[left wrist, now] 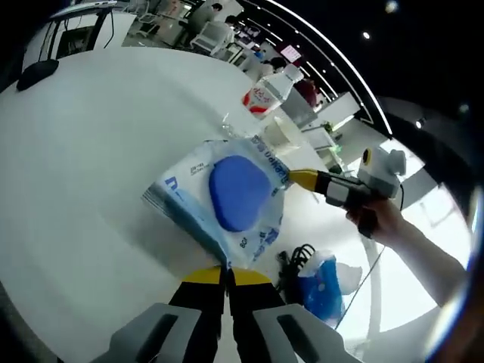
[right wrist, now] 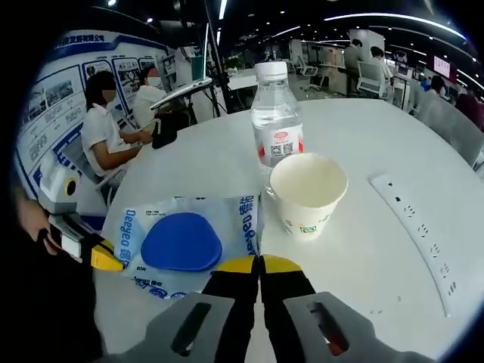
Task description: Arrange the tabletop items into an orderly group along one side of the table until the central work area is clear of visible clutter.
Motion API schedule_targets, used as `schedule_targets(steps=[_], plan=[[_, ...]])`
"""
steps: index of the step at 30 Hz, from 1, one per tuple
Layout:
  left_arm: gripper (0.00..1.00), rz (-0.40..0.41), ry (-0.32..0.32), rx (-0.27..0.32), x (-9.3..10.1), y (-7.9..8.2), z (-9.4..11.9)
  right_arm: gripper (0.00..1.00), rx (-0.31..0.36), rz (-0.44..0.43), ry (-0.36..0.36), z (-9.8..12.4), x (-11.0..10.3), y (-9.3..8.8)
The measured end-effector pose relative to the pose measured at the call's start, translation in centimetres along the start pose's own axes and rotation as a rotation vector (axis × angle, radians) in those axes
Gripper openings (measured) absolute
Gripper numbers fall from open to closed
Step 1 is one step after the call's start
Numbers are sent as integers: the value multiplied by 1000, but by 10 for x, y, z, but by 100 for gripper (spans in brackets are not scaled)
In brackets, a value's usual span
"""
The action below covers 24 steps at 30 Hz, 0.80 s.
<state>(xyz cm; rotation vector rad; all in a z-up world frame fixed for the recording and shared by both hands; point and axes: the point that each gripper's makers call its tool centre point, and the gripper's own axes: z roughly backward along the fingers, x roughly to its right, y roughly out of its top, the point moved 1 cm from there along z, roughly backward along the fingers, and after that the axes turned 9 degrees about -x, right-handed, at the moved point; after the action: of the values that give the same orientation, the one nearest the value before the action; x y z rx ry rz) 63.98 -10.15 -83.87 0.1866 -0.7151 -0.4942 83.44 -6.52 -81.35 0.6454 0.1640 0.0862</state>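
Your left gripper (left wrist: 225,274) pinches the near edge of the wipes pack (left wrist: 227,193) with its jaws closed. Your right gripper (right wrist: 259,265) clamps the opposite edge, apparently with the jaws together. Just beyond its tips stand the paper cup (right wrist: 308,193) and, behind that, the water bottle (right wrist: 277,125).

A wipes pack (right wrist: 181,240) with a blue lid lay flat at lower left of the right gripper view. A water bottle (right wrist: 277,125) stood upright at top centre, a paper cup (right wrist: 308,193), seemingly empty, just below it. A blue bag (left wrist: 321,281) with cables sat lower right in the left gripper view.
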Motion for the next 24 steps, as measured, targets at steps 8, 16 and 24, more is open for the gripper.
schedule_targets(steps=[8, 16, 24], plan=[[0, -137, 8, 26, -1, 8, 21, 0, 45, 12, -46, 14, -9, 6], [0, -232, -26, 31, 12, 15, 30, 0, 96, -73, -104, 44, -6, -2], [0, -401, -55, 15, 31, 31, 28, 0, 147, -182, -187, 79, 1, -19]])
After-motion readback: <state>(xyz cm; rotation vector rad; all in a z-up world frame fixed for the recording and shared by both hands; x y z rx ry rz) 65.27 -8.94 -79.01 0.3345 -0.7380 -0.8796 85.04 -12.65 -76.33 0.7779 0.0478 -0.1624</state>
